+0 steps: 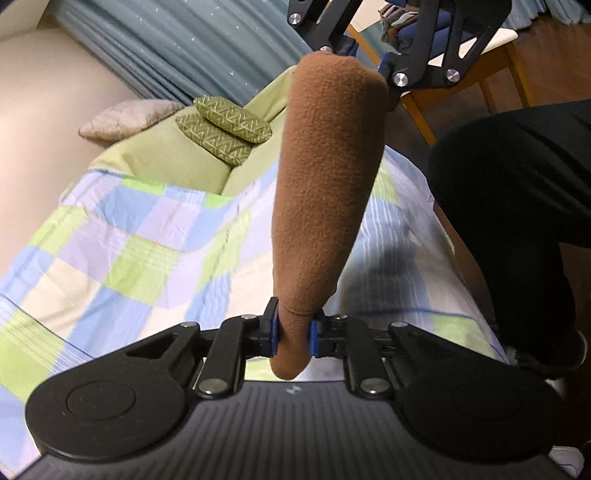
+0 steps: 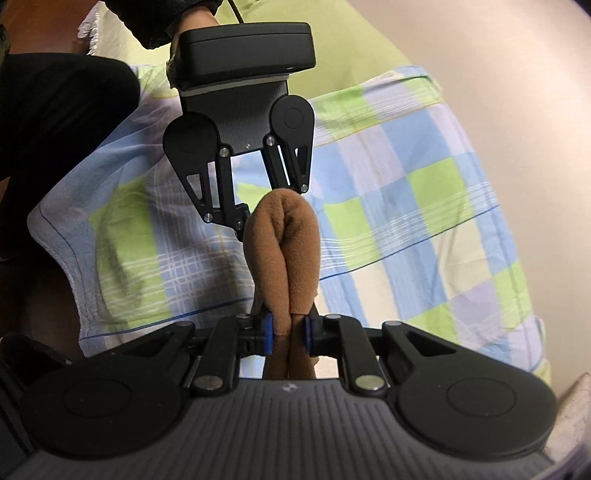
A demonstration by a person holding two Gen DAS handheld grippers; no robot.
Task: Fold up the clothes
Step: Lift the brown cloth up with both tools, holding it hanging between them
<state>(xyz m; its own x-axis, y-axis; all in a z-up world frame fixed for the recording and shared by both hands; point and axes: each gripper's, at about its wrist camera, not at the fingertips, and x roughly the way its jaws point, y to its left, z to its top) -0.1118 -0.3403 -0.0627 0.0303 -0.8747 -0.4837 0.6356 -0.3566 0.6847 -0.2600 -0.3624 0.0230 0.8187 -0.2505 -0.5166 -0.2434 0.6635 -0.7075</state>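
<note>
Both tongs were matte black: the left tongs and right tongs each had blue pads on the fingertips, round silver screws at the linkage joints, two disc-shaped housings, and a ribbed grey body. The person wore black trousers and a black sleeve.
</note>
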